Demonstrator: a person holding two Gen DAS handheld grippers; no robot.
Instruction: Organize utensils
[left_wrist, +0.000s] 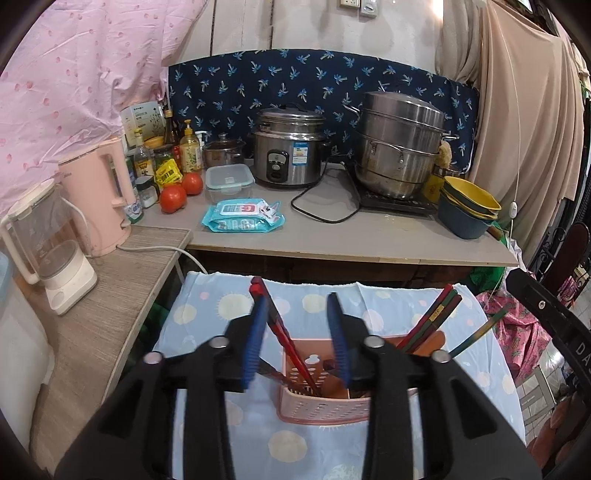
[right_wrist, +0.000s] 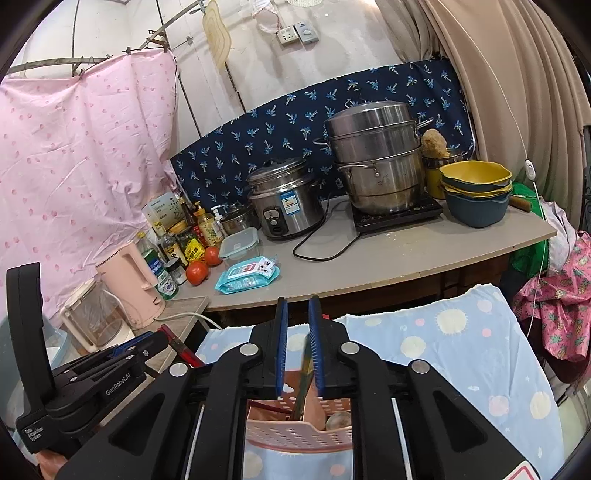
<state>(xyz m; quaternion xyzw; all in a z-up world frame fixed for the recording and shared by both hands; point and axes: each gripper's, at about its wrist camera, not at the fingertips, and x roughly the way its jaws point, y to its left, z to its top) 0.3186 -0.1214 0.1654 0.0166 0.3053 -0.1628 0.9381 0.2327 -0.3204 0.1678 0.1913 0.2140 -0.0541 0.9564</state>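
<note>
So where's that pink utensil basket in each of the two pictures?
Left wrist view: the pink utensil basket sits bottom centre, behind the open left gripper.
Right wrist view: the basket shows bottom centre, under the right gripper, whose blue pads pinch a chopstick.
Shared landmark: the rice cooker.

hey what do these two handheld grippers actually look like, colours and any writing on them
Both are matte black plastic. The left gripper and right gripper have blue ribbed finger pads and round silver pivot bolts. The right wrist view shows white "GenRobot.AI" lettering on the left gripper's side. No cables or sleeves are visible.
</note>
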